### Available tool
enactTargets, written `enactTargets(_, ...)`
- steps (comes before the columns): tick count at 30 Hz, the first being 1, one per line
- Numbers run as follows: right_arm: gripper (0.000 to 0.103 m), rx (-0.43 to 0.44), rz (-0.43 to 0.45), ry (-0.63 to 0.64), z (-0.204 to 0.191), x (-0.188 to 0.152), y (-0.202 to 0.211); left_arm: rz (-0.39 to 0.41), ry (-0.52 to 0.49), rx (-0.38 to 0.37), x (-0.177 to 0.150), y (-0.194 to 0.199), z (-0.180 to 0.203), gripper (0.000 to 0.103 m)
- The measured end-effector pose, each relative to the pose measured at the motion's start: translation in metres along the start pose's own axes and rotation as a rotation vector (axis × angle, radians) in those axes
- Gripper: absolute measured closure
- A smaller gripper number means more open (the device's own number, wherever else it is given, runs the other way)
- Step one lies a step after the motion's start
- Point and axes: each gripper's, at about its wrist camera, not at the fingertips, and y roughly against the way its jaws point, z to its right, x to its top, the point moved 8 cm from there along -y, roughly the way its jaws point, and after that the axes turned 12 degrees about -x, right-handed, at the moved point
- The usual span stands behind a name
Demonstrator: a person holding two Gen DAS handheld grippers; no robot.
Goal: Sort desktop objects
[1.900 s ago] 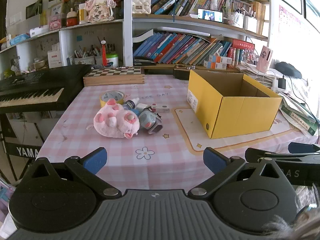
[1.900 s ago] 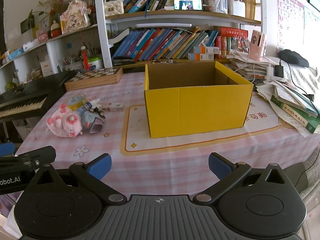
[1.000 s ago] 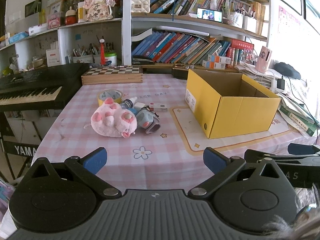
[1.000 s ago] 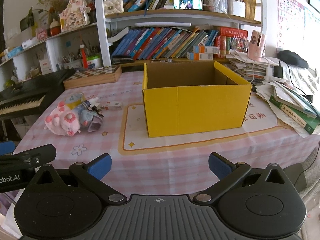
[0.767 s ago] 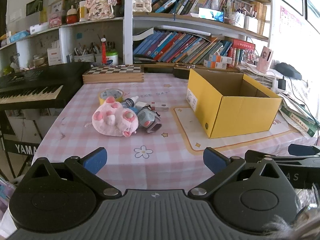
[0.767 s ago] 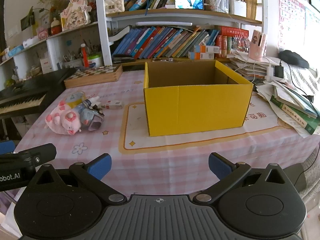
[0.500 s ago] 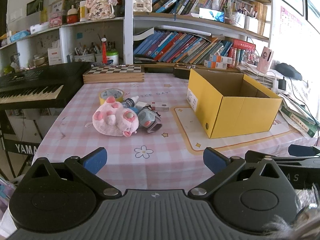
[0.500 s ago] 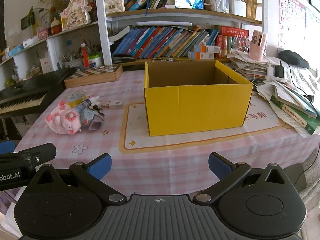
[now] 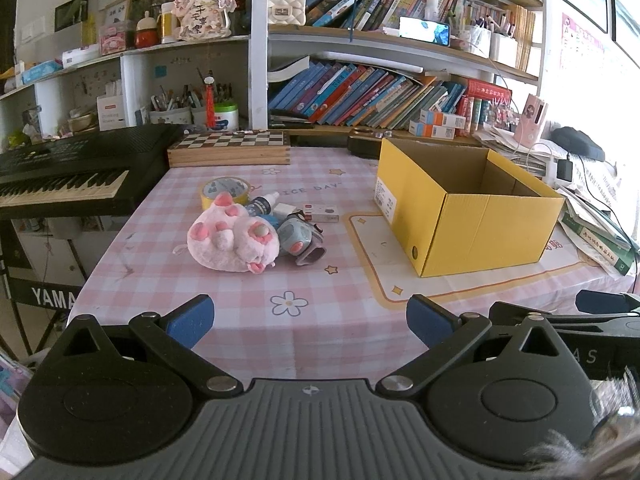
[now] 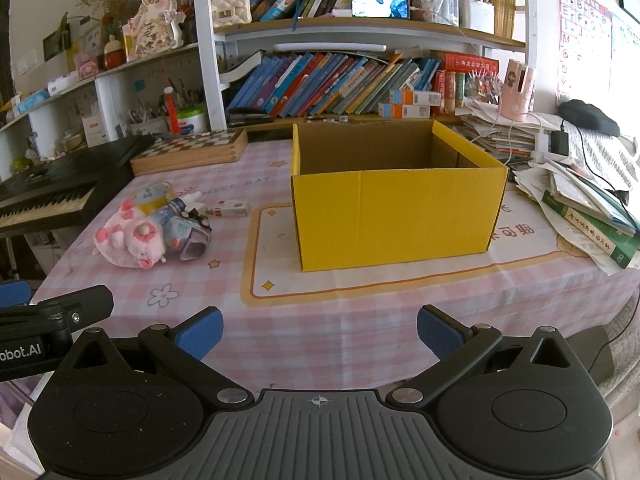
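A pink plush toy (image 9: pixel 232 242) (image 10: pixel 128 240) lies on the checked tablecloth beside a grey-blue toy (image 9: pixel 298 238) (image 10: pixel 186 234), a small dropper bottle (image 9: pixel 262 202), a roll of yellow tape (image 9: pixel 224 190) (image 10: pixel 154 196) and a small white box (image 9: pixel 322 213) (image 10: pixel 232 207). An open yellow cardboard box (image 9: pixel 480 224) (image 10: pixel 396 216) stands to their right. My left gripper (image 9: pixel 310 318) is open over the table's near edge, well short of the pile. My right gripper (image 10: pixel 319 330) is open too, in front of the box, with nothing between its fingers.
A wooden chessboard box (image 9: pixel 230 148) sits at the back of the table. A black keyboard (image 9: pixel 60 176) stands to the left. Stacked books and papers (image 10: pixel 588 216) lie to the right. Bookshelves (image 10: pixel 340 76) fill the wall behind.
Both grippers have drifted only slightly; the left view has edged a little closer to the pile. Nothing has been taken hold of and both stay open.
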Motion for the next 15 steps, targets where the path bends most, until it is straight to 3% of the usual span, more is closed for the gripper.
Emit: enactTargets(15, 0.0, 0.023, 0.002, 0.02, -0.021, 0.002, 0.001, -0.002, 0.034, 0.006, 0.001, 0.003, -0.018, 0.0)
